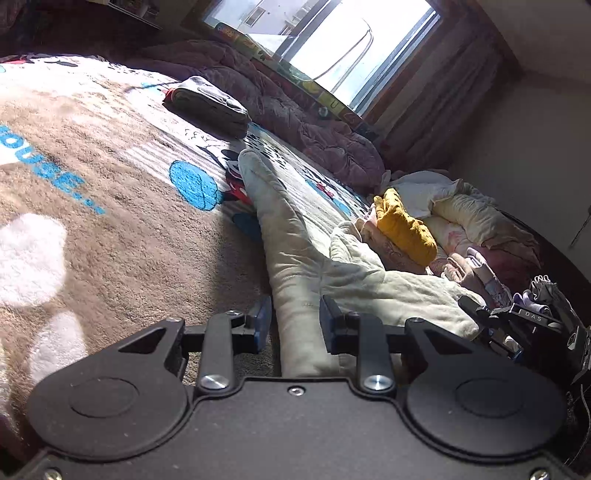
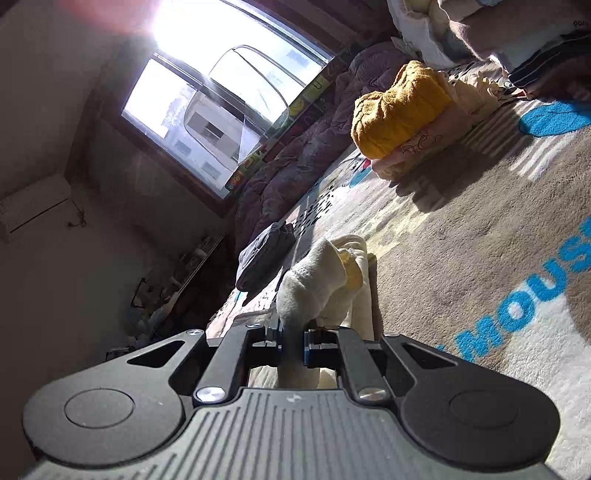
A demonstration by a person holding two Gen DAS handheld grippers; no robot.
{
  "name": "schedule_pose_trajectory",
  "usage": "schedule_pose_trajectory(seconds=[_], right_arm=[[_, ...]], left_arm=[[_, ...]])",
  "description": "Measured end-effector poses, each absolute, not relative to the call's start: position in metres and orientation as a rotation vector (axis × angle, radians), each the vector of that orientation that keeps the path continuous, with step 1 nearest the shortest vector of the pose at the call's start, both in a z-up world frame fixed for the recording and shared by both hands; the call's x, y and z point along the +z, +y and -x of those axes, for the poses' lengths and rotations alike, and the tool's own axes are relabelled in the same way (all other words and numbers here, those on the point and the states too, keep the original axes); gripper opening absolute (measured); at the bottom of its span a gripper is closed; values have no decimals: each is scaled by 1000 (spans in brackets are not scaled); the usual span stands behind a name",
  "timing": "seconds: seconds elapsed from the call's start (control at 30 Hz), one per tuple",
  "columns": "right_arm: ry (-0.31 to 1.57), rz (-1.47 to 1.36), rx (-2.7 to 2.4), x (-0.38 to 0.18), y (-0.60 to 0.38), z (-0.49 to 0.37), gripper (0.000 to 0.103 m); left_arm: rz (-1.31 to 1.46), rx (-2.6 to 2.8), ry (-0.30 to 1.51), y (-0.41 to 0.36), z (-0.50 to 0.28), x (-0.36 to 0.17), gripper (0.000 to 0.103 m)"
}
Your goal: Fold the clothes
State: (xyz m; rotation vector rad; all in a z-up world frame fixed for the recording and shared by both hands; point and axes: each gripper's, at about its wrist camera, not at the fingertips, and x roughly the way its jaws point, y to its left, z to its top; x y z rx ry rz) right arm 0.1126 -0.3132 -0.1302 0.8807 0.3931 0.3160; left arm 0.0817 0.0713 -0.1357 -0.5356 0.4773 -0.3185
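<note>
A pale cream fleece garment (image 1: 291,243) lies stretched over the brown Mickey Mouse blanket (image 1: 110,177). My left gripper (image 1: 295,321) is open, its jaws on either side of one end of the garment, low on the blanket. My right gripper (image 2: 291,341) is shut on another bunched part of the cream garment (image 2: 317,284) and holds it above the blanket. The right gripper also shows at the right edge of the left wrist view (image 1: 524,321).
A folded dark grey garment (image 1: 210,105) lies further along the blanket. A mustard knit (image 1: 402,225) tops a pile of unfolded clothes (image 1: 472,229) on the right. A purple quilt (image 1: 295,114) lies under the window (image 1: 321,33).
</note>
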Motion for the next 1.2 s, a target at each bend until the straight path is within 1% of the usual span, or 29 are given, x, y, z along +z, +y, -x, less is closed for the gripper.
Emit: schedule_pose_trajectory(seconds=[0.07,0.17,0.23,0.27,0.37,0.53,0.6,0.67,0.9,1.03,1.2], right_arm=[[423,-916,307,-144,-317,-109,11],[484,-896,292,-163,-312,-110,11],[492,-901,271,-172,-313,-110,11],[498,-907,264,-176,-313,-110,11],[515,-924,256,-188,-313,-111,11],[516,-975,339,-202,-316,-115,12],[510,-998,369,-208,-321,-116,13],[497,-1021,399,-212,-325,-116,13],[470,-1063,481,-220,-334,-119,15],[464,-1076,505,-222,-333,-121,16],[463,-1080,522,-225,-334,-121,16]], left_arm=[[484,-347,473,62,-82,-133,26],[371,-380,544,40,-91,-141,26],[290,-384,638,26,-100,-154,26],[279,-381,643,24,-101,-154,26],[260,-368,644,21,-100,-153,26],[318,-325,561,41,-111,-125,26],[330,-296,539,53,-136,-114,26],[285,-258,532,60,-167,-109,26],[287,-253,546,67,-277,-111,26],[235,-308,536,51,-315,-107,26],[137,-420,580,28,-342,-114,26]])
